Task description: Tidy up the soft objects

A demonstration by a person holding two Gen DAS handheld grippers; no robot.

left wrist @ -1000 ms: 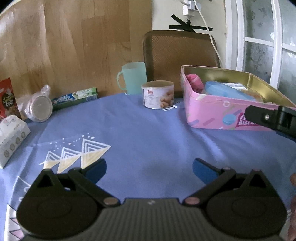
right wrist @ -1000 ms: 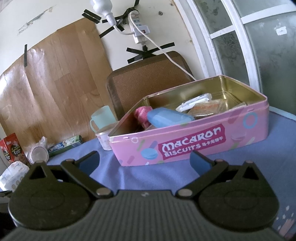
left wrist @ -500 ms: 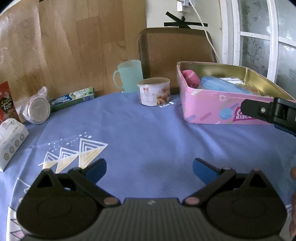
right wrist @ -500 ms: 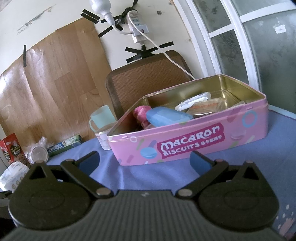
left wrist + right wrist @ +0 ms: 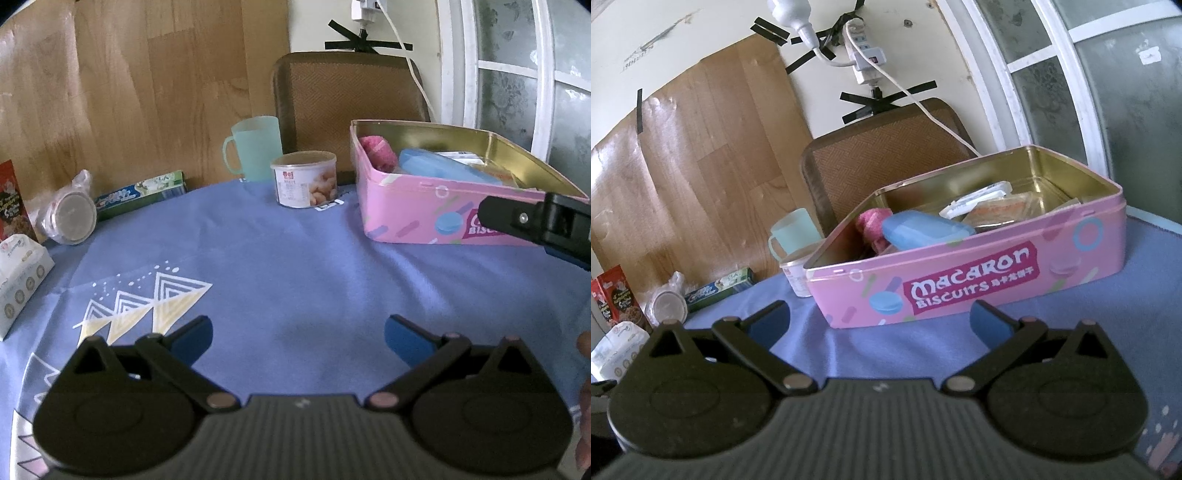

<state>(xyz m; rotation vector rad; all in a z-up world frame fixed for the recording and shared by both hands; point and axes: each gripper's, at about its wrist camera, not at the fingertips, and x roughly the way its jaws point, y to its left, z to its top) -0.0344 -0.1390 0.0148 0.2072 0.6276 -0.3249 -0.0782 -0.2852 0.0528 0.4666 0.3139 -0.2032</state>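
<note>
Since a second ago, the left wrist view has swung slightly, so the pink biscuit tin [image 5: 424, 214] sits a little further left in the frame; the right wrist view has barely changed.

Left gripper [image 5: 297, 338] fills the bottom of its frame, jaws spread wide and holding nothing, above a blue tablecloth [image 5: 295, 266] with a triangle pattern. Right gripper [image 5: 879, 319] likewise has its blue-tipped fingers wide apart and empty; one of its black fingers pokes into the left view at the right edge, in front of the tin.

In the right wrist view the tin [image 5: 979, 284] occupies the centre, open-topped, gold inside, lettered "Macaron Biscuits". At its left end lies a pink fuzzy cloth bundle [image 5: 873, 225], bunched and soft-looking, partly under a smooth light blue case [image 5: 923, 230]. Flat packets [image 5: 993, 203] lie further right inside.

In the left view, upper centre, stand a mint green mug [image 5: 255, 147] and a small snack can [image 5: 304, 179], just left of the tin. A toothpaste box [image 5: 140, 192], a bagged round lid [image 5: 72, 218] and a white tissue pack [image 5: 18, 273] sit along the left edge.
</note>
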